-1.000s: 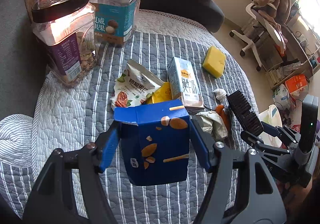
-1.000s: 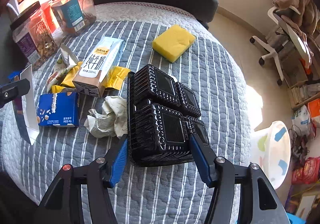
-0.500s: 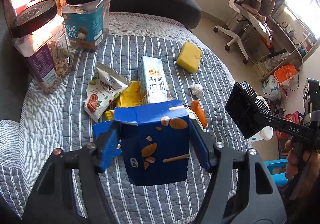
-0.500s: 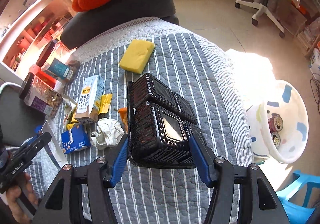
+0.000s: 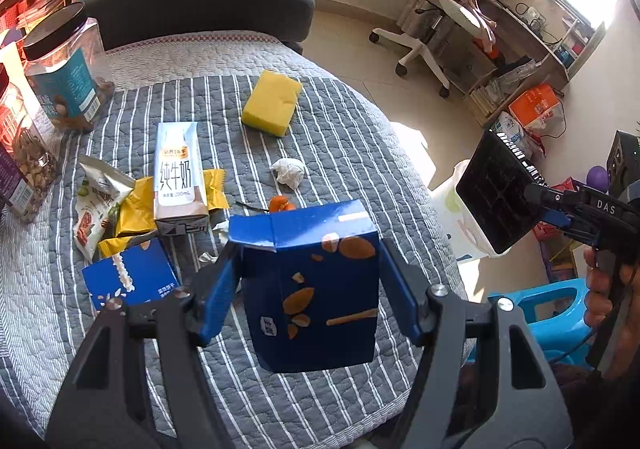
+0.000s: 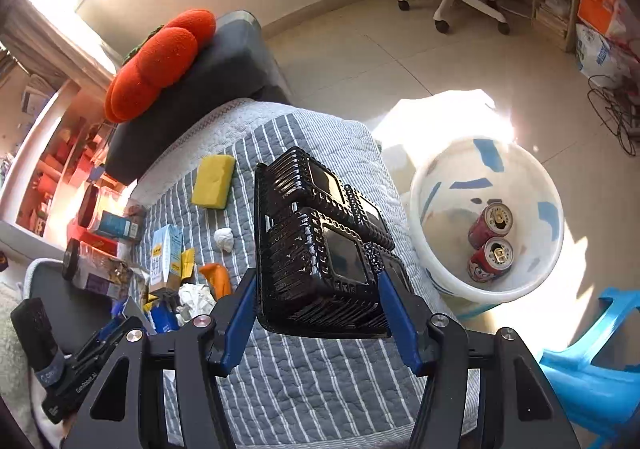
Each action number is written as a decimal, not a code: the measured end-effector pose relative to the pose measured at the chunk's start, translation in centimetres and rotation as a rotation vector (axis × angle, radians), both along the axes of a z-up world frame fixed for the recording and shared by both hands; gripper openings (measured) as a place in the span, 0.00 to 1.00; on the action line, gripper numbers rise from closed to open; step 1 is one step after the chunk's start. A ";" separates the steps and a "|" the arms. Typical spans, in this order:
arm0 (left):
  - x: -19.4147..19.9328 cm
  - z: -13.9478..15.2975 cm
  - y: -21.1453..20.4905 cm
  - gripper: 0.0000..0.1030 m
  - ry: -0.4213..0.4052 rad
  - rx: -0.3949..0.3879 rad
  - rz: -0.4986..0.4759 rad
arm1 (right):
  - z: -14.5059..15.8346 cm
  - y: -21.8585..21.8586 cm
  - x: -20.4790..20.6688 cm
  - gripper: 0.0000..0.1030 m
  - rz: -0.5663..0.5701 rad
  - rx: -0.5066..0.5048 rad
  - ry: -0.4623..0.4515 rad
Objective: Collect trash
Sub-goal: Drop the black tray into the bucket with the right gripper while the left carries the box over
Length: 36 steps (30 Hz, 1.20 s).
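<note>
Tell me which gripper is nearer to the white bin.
Right. The right gripper, holding the black tray, is beside the bin; the left gripper, holding a blue box, is over the table.

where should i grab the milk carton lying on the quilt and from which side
Take the milk carton across its two long narrow sides, near the middle, coming straight down from above. It lies flat on its back with the printed face up, so those sides stand exposed. A yellow wrapper is tucked against its lower half; grip a little above that, I'd say.
</note>
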<state>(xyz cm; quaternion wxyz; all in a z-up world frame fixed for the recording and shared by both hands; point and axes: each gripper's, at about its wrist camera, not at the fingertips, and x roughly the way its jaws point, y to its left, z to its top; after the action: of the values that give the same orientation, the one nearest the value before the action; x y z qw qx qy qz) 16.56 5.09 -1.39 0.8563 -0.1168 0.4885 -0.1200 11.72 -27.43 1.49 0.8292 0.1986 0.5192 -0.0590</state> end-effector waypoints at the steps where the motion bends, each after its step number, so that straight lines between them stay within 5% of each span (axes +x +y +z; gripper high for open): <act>1: 0.1 0.0 -0.9 0.66 -0.003 0.002 -0.012 | 0.2 -1.1 -0.4 0.59 -0.023 0.003 -0.008; 9: 1.6 -0.1 -6.4 0.66 -0.004 0.024 -0.093 | -0.1 -10.6 -2.6 0.59 -0.223 0.008 -0.017; 16: 2.4 0.2 -10.3 0.66 -0.011 0.035 -0.124 | -1.6 -14.7 -2.4 0.60 -0.295 0.124 -0.028; 21: 2.9 0.6 -12.7 0.66 -0.019 0.051 -0.146 | -2.9 -15.9 -2.0 0.72 -0.311 0.201 -0.014; 36: 5.5 0.4 -22.0 0.67 -0.050 0.045 -0.258 | -0.4 -18.6 -8.5 0.78 -0.351 0.034 0.012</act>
<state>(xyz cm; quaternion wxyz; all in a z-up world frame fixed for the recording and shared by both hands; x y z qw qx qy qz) 22.04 -16.93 -0.97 0.8481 -0.0306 0.4806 -0.2208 3.22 -46.01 1.05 0.7994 0.2997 0.4826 -0.1953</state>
